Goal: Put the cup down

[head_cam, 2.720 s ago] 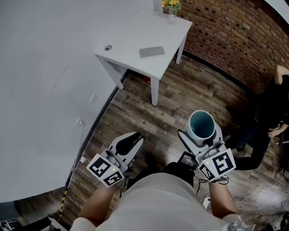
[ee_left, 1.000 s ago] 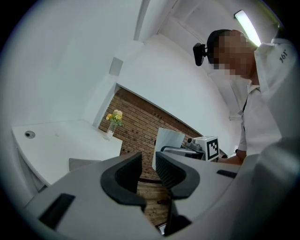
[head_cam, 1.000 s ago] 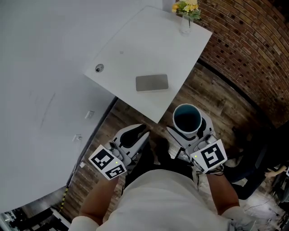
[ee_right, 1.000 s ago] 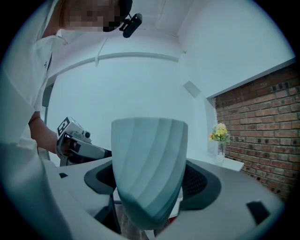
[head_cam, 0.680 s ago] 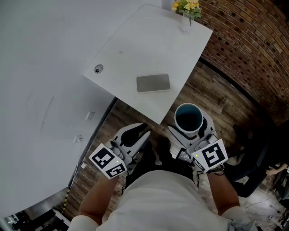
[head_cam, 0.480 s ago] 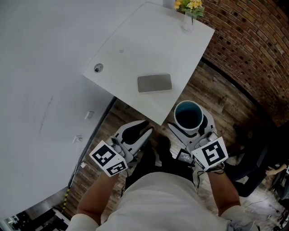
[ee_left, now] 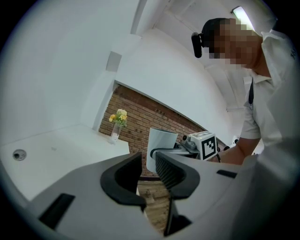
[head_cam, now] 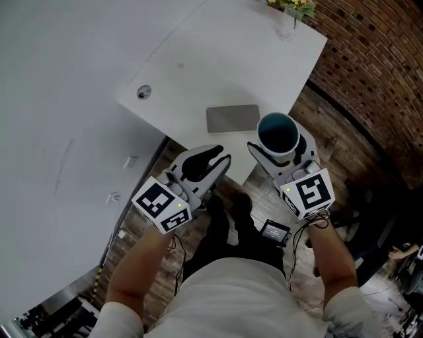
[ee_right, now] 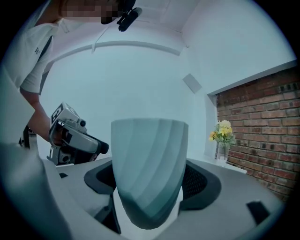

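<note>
A pale ribbed cup [head_cam: 277, 131] with a dark teal inside stands upright between the jaws of my right gripper [head_cam: 279, 145], which is shut on it. In the head view the cup hangs over the near corner of the white table [head_cam: 218, 59], just right of a flat grey slab [head_cam: 232, 119]. The cup [ee_right: 150, 164] fills the right gripper view, its sides pressed by both pads. My left gripper [head_cam: 219, 158] sits to the left at the table's near edge. Its jaws [ee_left: 147, 164] stand a narrow gap apart with nothing between them. The cup [ee_left: 161, 147] also shows beyond them.
A glass vase of yellow flowers [head_cam: 289, 16] stands at the table's far corner, and a round metal fitting [head_cam: 144, 92] sits near its left edge. A brick wall [head_cam: 377, 66] runs along the right, a white wall on the left, with wooden floor [head_cam: 330, 142] below.
Both grippers have moved forward towards the table. The cup, earlier over the floor short of the table, now hangs over its near corner beside the grey slab.
</note>
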`<state>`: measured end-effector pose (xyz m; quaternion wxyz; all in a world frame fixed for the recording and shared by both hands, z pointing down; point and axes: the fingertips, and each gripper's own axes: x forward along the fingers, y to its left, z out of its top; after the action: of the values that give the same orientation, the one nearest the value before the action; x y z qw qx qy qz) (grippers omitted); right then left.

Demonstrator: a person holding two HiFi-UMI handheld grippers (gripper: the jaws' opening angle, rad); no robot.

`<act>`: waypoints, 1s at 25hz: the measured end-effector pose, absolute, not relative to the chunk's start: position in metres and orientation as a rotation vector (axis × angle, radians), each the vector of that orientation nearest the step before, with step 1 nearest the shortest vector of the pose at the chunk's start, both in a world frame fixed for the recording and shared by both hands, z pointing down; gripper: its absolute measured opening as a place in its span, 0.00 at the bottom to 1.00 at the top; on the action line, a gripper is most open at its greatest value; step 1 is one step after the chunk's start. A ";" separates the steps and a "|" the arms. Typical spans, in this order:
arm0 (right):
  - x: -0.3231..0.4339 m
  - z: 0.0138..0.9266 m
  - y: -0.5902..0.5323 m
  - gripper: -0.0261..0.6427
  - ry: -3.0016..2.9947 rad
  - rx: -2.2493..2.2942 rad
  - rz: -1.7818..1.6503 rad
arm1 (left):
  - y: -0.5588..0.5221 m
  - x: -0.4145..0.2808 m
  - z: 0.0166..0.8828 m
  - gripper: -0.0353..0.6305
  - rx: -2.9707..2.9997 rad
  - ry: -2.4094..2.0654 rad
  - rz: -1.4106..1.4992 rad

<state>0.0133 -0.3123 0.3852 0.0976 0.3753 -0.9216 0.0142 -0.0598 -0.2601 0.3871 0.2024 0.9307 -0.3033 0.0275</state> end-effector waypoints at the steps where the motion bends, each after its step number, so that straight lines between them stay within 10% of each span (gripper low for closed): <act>1: 0.012 0.391 -0.319 0.60 -2.724 1.113 0.038 | -0.265 -0.061 0.392 0.18 2.596 -0.849 0.083; 25: -0.018 0.507 -0.409 0.60 -2.680 1.021 -0.006 | -0.372 -0.030 0.458 0.28 2.561 -0.725 0.107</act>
<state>-0.0180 -0.4086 0.5068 0.1364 0.3525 -0.9258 -0.0021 -0.0299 -0.3724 0.4584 0.2366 0.9341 -0.2644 0.0391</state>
